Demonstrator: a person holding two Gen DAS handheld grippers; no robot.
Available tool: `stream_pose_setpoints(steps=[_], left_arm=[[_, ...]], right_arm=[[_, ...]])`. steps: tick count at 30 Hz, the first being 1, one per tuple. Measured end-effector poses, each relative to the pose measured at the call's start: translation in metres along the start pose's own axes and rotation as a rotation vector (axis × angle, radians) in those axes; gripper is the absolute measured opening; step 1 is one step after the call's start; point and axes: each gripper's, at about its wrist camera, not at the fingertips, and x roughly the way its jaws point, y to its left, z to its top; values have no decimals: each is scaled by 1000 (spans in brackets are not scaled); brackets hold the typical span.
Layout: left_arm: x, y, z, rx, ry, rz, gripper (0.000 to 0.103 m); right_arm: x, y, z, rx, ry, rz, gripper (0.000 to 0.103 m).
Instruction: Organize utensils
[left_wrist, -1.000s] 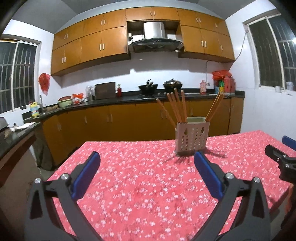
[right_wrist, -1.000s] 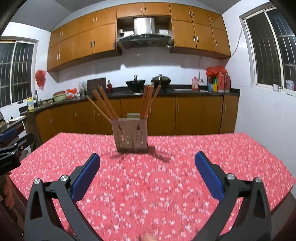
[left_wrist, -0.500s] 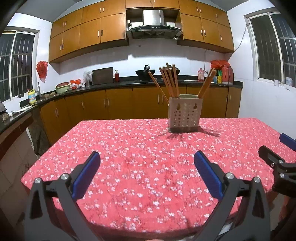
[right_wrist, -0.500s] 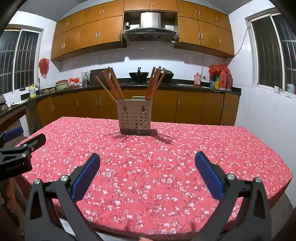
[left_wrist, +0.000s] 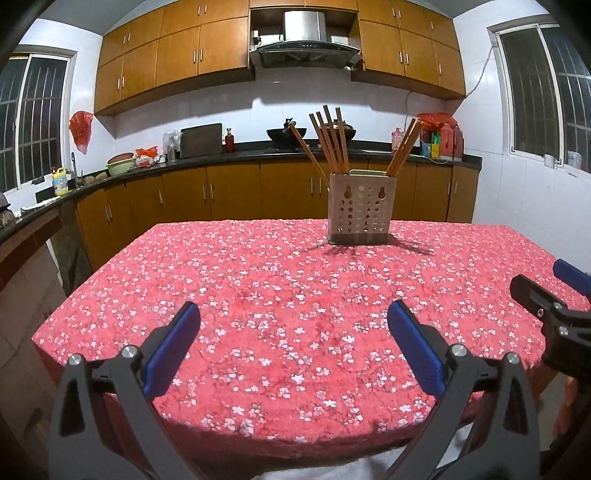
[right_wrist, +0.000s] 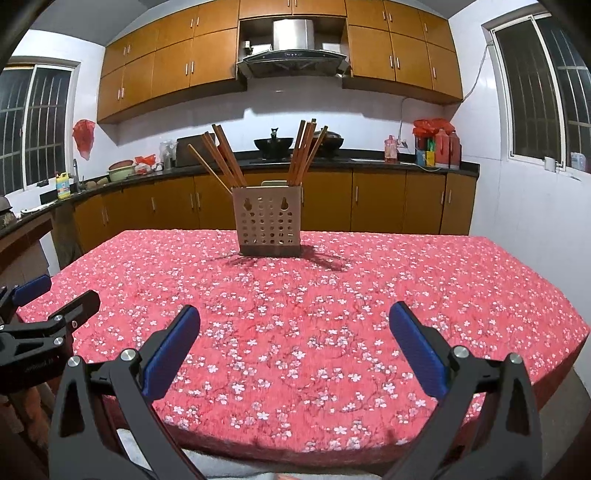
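Observation:
A beige perforated utensil holder (left_wrist: 361, 214) (right_wrist: 269, 221) stands upright toward the far side of the table. Several wooden chopsticks (left_wrist: 330, 140) (right_wrist: 225, 158) lean out of it in two bunches, left and right. My left gripper (left_wrist: 293, 325) hangs open over the near table edge, with nothing between its blue pads. My right gripper (right_wrist: 294, 325) is likewise open and empty near the same edge. Each gripper shows at the side of the other's view: the right one (left_wrist: 554, 295) and the left one (right_wrist: 44, 306).
A red tablecloth with white flowers (left_wrist: 280, 280) (right_wrist: 332, 280) covers the table. Behind it run wooden base cabinets (left_wrist: 229, 192) and a dark counter with a wok (right_wrist: 273, 142), bottles and bags. A white wall stands to the right.
Both grippers have pulled back from the holder toward the near table edge and risen a little; the holder now looks farther away. Both stayed open and empty.

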Motion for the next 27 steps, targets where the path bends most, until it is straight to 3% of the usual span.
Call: stream_pose_setpoints(steps=[27], left_arm=[[5, -3, -5, -14, 29, -6, 99]], right_arm=[[3, -1, -6, 16, 25, -1, 101]])
